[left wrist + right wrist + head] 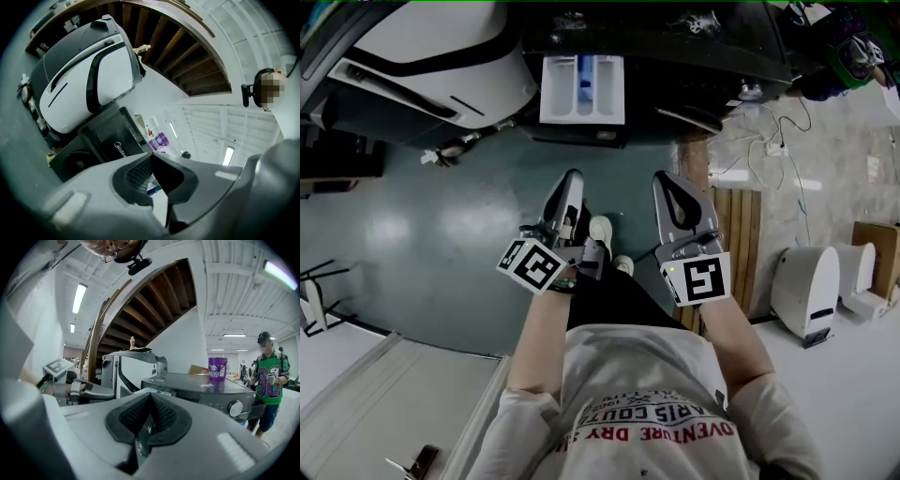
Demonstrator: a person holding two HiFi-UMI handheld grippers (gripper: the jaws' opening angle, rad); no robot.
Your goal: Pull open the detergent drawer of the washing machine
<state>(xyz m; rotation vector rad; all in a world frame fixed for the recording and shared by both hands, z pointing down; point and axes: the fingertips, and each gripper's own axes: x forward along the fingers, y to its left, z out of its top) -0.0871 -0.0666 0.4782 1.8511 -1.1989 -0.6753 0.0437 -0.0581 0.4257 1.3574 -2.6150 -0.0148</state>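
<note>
White detergent drawer (554,92) stands open, blue insert (585,82) in middle compartment.

text "Midea", white letters, on dark front of washing machine (101,140) | red print on white shirt (652,375), upside down in head view, "…VENTURE DRY" legible, line above only partly, "…COUT…" | large pale number, seemingly "80", on green jersey (268,378) | label on purple bucket (217,367) too small to read
</note>
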